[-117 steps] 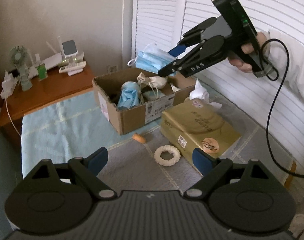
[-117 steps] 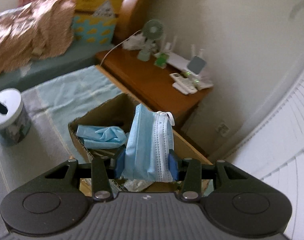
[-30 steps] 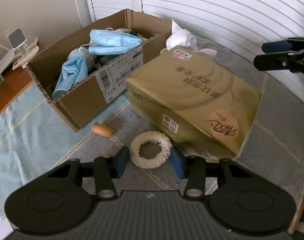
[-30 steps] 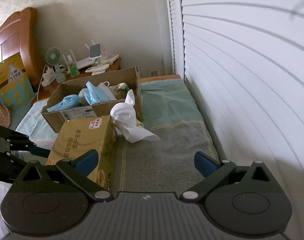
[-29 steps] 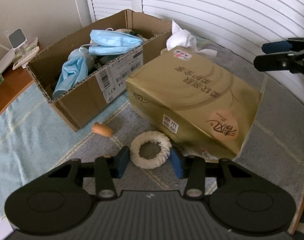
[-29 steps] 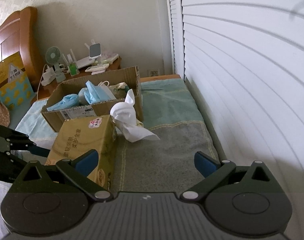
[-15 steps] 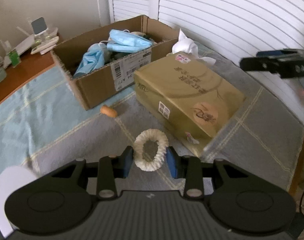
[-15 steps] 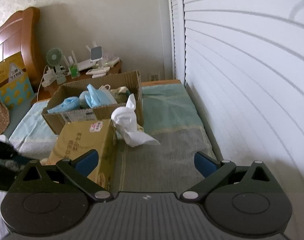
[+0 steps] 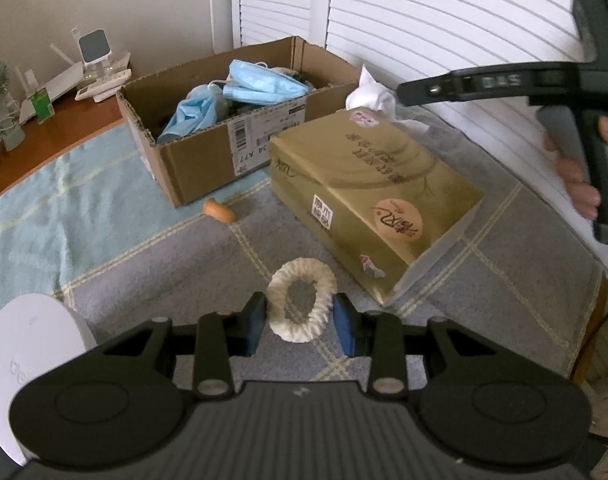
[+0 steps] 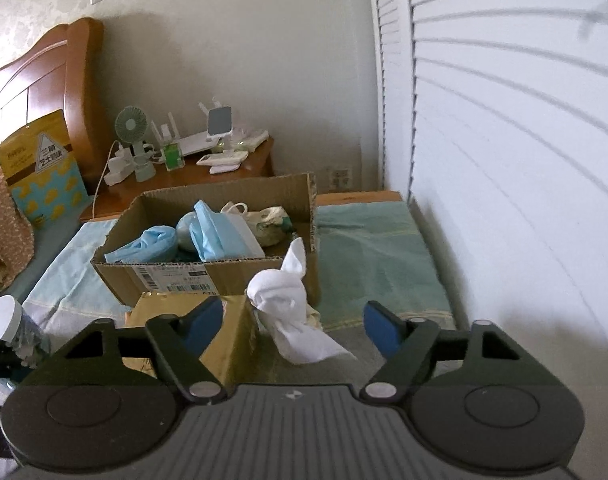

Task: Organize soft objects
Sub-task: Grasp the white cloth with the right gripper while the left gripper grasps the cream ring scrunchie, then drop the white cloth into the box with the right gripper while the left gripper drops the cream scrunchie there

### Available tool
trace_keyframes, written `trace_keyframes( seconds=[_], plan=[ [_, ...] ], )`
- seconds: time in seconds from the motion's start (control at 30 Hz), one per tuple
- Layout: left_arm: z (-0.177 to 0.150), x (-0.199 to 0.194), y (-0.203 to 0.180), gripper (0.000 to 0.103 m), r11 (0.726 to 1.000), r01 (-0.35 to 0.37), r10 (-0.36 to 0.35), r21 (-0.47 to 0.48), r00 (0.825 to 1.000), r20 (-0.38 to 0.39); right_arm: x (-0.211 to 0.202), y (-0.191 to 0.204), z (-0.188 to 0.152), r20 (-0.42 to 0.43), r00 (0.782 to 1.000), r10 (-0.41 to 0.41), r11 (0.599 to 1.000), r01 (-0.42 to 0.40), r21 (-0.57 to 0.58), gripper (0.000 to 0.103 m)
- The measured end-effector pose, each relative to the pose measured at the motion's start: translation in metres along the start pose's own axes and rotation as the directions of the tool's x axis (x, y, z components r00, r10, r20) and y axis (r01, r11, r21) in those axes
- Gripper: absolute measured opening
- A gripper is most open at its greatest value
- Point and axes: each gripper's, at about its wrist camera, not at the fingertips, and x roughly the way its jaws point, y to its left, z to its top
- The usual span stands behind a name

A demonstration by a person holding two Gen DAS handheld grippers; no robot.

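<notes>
Bedspread (image 9: 152, 268): white ring (image 9: 302, 306), left view only

A cream scrunchie (image 9: 302, 305) lies on a grey blanket (image 9: 192, 280) with pale checks. The brown cardboard box (image 9: 200, 160) holds light-blue masks (image 9: 264, 84); the tissue pack (image 9: 368, 192) is gold.

Gold tissue pack (image 9: 374, 196) crowds cardboard box (image 9: 208, 152) — blanket (image 9: 164, 264) leftward open.

white scrunchie (image 9: 302, 305): squeezed oval, upright | white cloth (image 10: 288, 300): crumpled beside cardboard box (image 10: 240, 274)
</notes>
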Motion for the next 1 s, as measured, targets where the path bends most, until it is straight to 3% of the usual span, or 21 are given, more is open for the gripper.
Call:
trace_keyframes(
  seconds=[0.23,0.57,0.7,1.0],
  plan=[
    [0.001,0.001,0.0,0.035,1.0,0.005,-0.005,0.007,1.0,-0.004,0.028,-0.008,0.006,-0.028,0.998,0.054,0.997,-0.052,0.052,0.071],
    [0.002,0.004,0.003,0.035,1.0,0.009,-0.009,0.001,1.0,-0.007,0.04,-0.007,0.009,-0.043,0.994,0.098,0.994,-0.096,0.054,0.052],
    [0.002,0.004,0.004,0.035,1.0,0.006,-0.006,0.001,1.0,-0.008,0.039,-0.005,0.01,-0.044,0.995,0.088,0.995,-0.086,0.041,0.045],
    [0.002,-0.001,0.004,0.035,1.0,0.002,-0.002,0.003,1.0,0.003,0.028,-0.004,0.01,-0.044,0.998,0.053,0.998,-0.052,0.021,0.043]
  ],
)
